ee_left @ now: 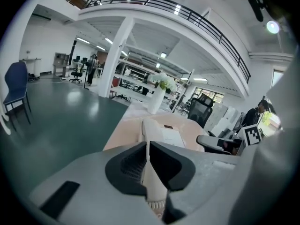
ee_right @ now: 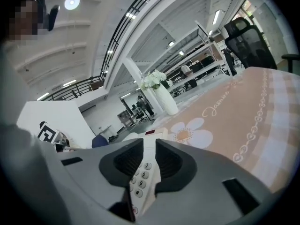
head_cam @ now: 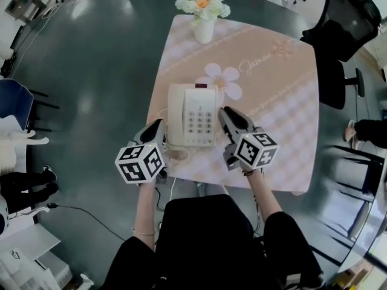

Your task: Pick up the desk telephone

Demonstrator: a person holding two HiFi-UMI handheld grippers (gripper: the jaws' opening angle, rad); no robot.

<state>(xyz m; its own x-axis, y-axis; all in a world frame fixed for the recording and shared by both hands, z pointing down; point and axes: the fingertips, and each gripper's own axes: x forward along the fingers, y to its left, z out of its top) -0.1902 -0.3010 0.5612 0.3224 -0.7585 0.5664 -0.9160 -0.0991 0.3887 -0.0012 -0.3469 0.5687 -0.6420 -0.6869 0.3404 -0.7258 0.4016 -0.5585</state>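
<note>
Pressed together, the left tongs [head_cam: 158, 125] point at the near left corner of the desk telephone [head_cam: 192, 115]. Their tips are just beside the lower end of its handset [head_cam: 175, 110]; whether they touch it cannot be told from above. In the left gripper view the dark pads [ee_left: 129, 165] meet with only a hairline between them and nothing caught there, and the cream handset runs away beyond them. The right tongs [head_cam: 225, 112] stand a little spread, just beside the telephone's right edge, level with its keypad [head_cam: 199, 121]. In the right gripper view a narrow gap shows between the jaws, and through it the keypad appears beyond and below; the pads press on nothing. So the telephone lies between the two tongs, handset to the left and keys to the right, its far end pointing away from the person.

It rests flat on a pale pink checked tablecloth [head_cam: 272, 101], toward that cloth's near left part, just this side of a printed white flower [head_cam: 221, 80]. A coiled cord [head_cam: 176, 154] lies at its near edge, beside the left tongs' marker cube [head_cam: 140, 162]. At the cloth's far edge stands a white vase [head_cam: 204, 30] of pale flowers [head_cam: 203, 2], well apart from the telephone. The cloth covers part of a dark round table [head_cam: 97, 71]. A black office chair [head_cam: 341, 23] stands past the table at the right, and a blue chair [head_cam: 15, 101] at the left.
</note>
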